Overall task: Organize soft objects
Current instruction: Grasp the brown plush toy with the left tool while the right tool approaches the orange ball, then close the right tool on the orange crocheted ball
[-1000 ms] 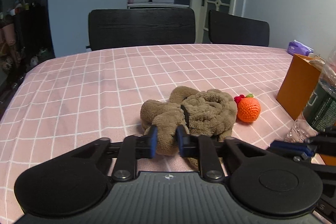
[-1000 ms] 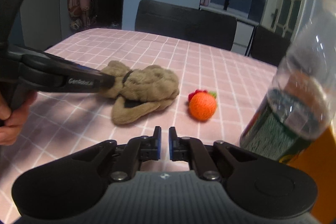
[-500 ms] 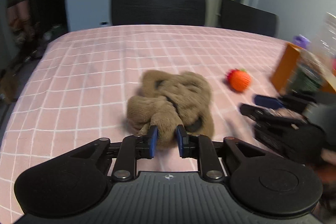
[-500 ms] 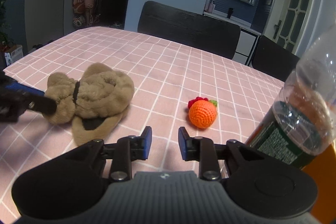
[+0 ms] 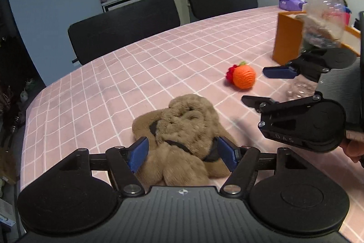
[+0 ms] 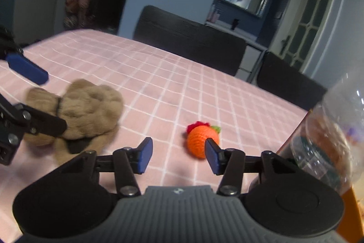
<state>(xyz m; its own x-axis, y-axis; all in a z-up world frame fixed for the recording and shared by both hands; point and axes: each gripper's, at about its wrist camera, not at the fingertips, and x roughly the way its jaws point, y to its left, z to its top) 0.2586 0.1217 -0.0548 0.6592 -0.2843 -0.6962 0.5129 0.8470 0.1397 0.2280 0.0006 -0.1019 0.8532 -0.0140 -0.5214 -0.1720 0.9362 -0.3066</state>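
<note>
A brown plush toy (image 5: 182, 129) lies on the pink checked tablecloth (image 5: 136, 74). My left gripper (image 5: 182, 153) is open, its blue fingers on either side of the plush's near end. The plush also shows in the right wrist view (image 6: 86, 111). An orange crocheted ball (image 5: 244, 77) with red and green trim lies to the right. My right gripper (image 6: 178, 155) is open, just short of the ball (image 6: 200, 139); it also shows in the left wrist view (image 5: 266, 86).
A clear plastic bottle (image 5: 323, 15) and an orange box (image 5: 289, 38) stand at the table's right. The bottle looms close on the right in the right wrist view (image 6: 329, 140). Two black chairs (image 5: 127, 24) stand behind the table. A purple tissue pack (image 5: 293, 1) lies far right.
My left gripper dragged the plush leftward, then opened and let it go. My right gripper opened wide and moved toward the orange ball.
</note>
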